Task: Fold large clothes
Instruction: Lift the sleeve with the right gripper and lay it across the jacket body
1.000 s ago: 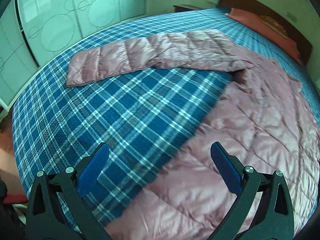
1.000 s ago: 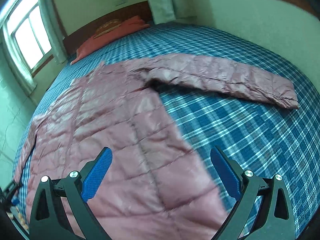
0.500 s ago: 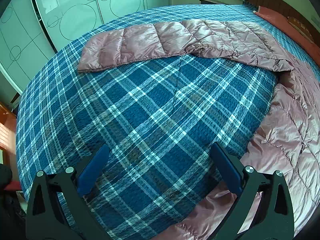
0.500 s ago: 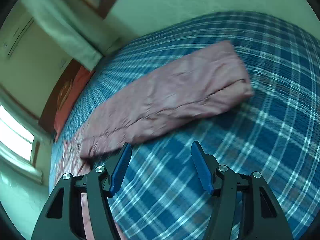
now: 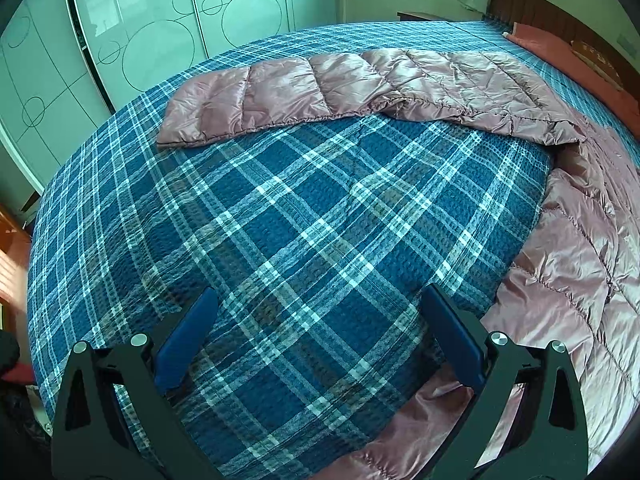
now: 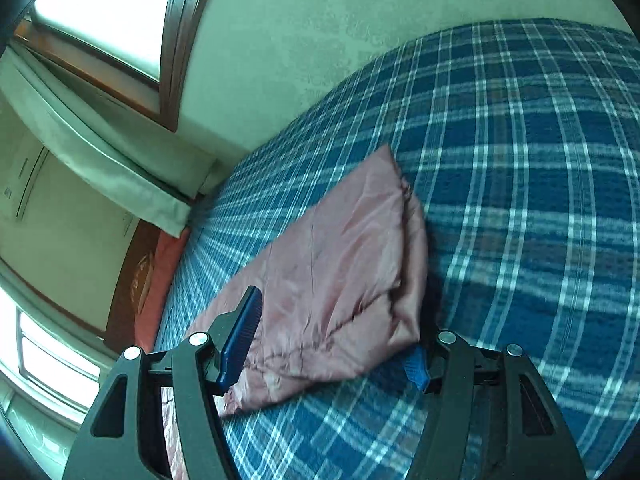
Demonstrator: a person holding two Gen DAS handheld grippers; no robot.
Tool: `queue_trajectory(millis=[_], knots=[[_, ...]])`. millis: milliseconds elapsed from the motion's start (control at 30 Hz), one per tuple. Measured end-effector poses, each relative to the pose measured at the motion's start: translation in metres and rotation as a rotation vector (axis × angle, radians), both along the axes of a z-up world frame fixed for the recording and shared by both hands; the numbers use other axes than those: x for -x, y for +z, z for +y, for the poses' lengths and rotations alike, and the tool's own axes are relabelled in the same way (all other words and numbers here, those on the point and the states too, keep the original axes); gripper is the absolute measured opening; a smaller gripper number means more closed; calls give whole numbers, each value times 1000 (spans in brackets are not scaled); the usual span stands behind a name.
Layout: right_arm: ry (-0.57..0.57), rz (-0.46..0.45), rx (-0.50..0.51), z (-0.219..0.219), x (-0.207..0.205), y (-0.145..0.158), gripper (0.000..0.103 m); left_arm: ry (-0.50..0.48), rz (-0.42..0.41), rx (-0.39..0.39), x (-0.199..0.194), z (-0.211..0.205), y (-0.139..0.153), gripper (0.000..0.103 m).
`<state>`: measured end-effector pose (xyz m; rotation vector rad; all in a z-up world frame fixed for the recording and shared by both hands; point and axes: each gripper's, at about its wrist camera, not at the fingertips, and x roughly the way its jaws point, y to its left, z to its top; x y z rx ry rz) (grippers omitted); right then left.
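A pink quilted down coat lies spread on a blue plaid bedspread (image 5: 304,216). In the left wrist view its left sleeve (image 5: 280,96) stretches across the far side and its body (image 5: 580,280) fills the right edge. My left gripper (image 5: 316,340) is open and empty above bare bedspread, its right finger near the coat's hem. In the right wrist view the other sleeve's cuff end (image 6: 344,280) lies between the jaws of my right gripper (image 6: 332,344). The jaws are wide apart, one blue pad (image 6: 240,344) over the sleeve, the other mostly hidden under the cuff edge.
Sliding wardrobe doors (image 5: 140,40) stand beyond the bed's left side. A red pillow (image 5: 580,60) and wooden headboard are at the far right. In the right wrist view a wall (image 6: 320,40), window and curtain (image 6: 100,160) border the bed.
My left gripper has swung left, off the coat's body, over bare bedspread. My right gripper has moved along the right sleeve to its cuff and dropped low around it.
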<state>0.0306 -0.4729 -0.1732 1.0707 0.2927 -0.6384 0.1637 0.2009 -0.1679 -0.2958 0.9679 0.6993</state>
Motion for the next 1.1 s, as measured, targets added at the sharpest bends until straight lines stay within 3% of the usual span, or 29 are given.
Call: queue_trajectory(millis=[100, 133, 367, 633, 833, 1100], knots=[[33, 53, 7, -11, -17, 3, 22, 0, 1, 4, 0, 0, 0, 101], [47, 64, 14, -13, -24, 7, 17, -1, 1, 2, 0, 0, 0, 101], [190, 52, 189, 25, -74, 64, 13, -22, 5, -3, -1, -1, -4, 101], [487, 44, 337, 146, -188, 105, 13, -23, -8, -5, -3, 0, -3, 101], [705, 72, 406, 253, -265, 102, 13, -23, -8, -5, 0, 0, -3, 101], [924, 142, 434, 377, -321, 76, 13, -27, -18, -2, 0, 2, -4, 101]])
